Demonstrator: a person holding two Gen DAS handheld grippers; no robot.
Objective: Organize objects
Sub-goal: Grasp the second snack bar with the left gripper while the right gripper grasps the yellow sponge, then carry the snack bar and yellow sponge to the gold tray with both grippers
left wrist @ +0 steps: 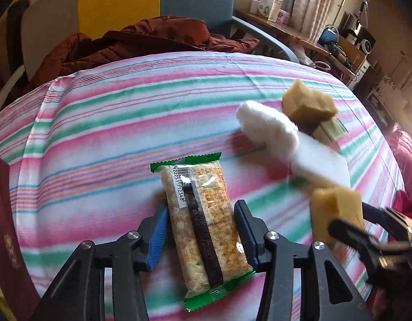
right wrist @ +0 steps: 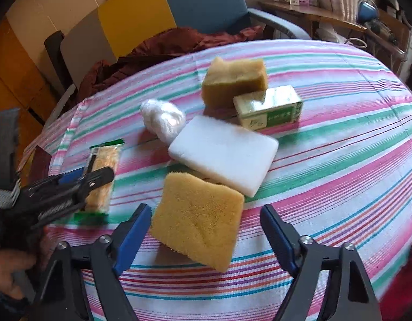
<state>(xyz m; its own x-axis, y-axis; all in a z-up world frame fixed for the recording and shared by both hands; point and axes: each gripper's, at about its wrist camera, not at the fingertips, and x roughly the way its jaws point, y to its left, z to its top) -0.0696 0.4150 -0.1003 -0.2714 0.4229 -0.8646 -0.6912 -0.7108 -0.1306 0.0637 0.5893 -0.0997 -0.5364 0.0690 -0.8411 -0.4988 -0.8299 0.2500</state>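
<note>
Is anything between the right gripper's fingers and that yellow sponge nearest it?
Nothing visible. The near yellow sponge already sits between the right gripper's fingers, close to the left one, with bare striped cloth beside the other. The white foam block lies just behind the sponge, not in the closing path.

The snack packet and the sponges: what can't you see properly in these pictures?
- Snack packet: right wrist view, the left gripper covers its near part.
- Green box: left wrist view, mostly hidden behind a sponge; its print is too small to read in either view.
- Dark red thing: left wrist view, cut off by the left edge.
- White puff: blurred in the left wrist view.
</note>
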